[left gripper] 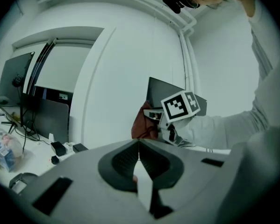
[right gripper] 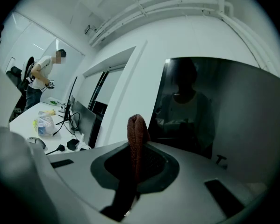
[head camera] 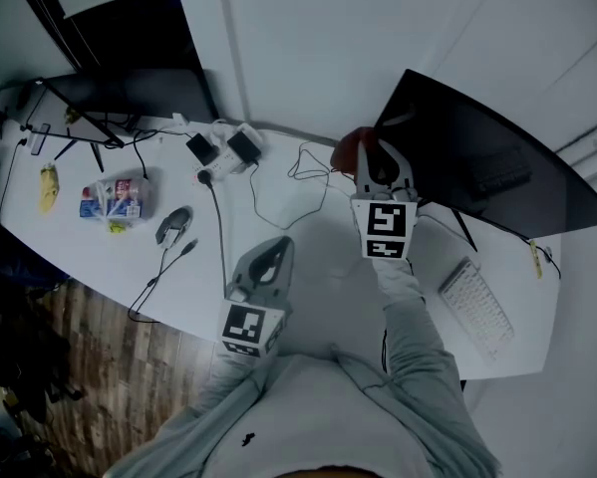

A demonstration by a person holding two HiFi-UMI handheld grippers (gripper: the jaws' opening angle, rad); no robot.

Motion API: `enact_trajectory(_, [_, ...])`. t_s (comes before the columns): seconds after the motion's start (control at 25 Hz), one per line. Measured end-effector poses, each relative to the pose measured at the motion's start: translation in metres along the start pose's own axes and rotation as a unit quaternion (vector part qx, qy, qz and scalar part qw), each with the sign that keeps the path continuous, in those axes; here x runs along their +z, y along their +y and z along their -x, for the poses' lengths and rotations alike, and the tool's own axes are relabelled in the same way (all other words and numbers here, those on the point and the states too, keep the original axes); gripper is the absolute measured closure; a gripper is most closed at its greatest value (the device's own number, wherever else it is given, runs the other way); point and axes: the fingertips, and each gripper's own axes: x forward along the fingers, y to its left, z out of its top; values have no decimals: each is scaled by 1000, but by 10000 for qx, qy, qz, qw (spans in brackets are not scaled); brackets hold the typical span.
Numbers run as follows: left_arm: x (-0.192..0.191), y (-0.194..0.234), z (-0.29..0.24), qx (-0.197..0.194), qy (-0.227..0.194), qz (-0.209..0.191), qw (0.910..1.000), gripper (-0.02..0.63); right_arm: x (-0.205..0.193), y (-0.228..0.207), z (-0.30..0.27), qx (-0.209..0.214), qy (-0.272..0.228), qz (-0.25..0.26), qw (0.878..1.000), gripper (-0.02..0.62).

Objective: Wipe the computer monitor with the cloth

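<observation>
Rust-red cloth [right gripper: 136, 139], folded to a narrow upright wad, is pinched between the jaws of the right gripper [right gripper: 137, 149], which are clamped on it w/ the top of the fold poking out past the tips. In the head view the cloth [head camera: 350, 150] sits right at the left edge of the black flat-screen computer monitor [head camera: 487, 162]; can't tell if fabric & glass actually touch. The right gripper view shows the dark screen [right gripper: 233, 111] filling the space just behind the cloth, w/ a dim reflection of a person in a pale top on it.

The right gripper [head camera: 380, 165] is held out at the end of a grey sleeve [head camera: 418, 347], its marker cube facing up. The left gripper [head camera: 270, 257] hangs lower & nearer the body, over the white desk [head camera: 308, 267], well apart from the monitor. Its own view shows the jaws [left gripper: 139, 153] brought together w/ nothing between them; past them are the cloth [left gripper: 140, 125] and the monitor's corner [left gripper: 161, 90].

On the desk: white keyboard [head camera: 477, 307] below the monitor at right; thin black cables near the middle; white power strip w/ black adapters [head camera: 223, 152] by the wall; grey mouse [head camera: 174, 225]; clear bag of coloured packets [head camera: 114, 199]; yellow banana [head camera: 47, 187]; second dark monitor [head camera: 129, 93] at far left. Brown wood floor [head camera: 89, 366] shows under the desk edge. A person in a white top [right gripper: 41, 76] stands at the desk's far end in the right gripper view.
</observation>
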Motion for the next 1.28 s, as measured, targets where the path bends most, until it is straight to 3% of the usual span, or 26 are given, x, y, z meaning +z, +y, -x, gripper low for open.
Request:
enact_trajectory(0.64, [-16, 7, -18, -14, 262, 46, 9996, 584, -124, 32, -13, 222, 1026, -306, 9940, 560])
enact_trajectory(1.28, [-14, 7, -22, 37, 268, 93, 9996, 584, -159, 37, -13, 307, 1363, -366, 9895, 560])
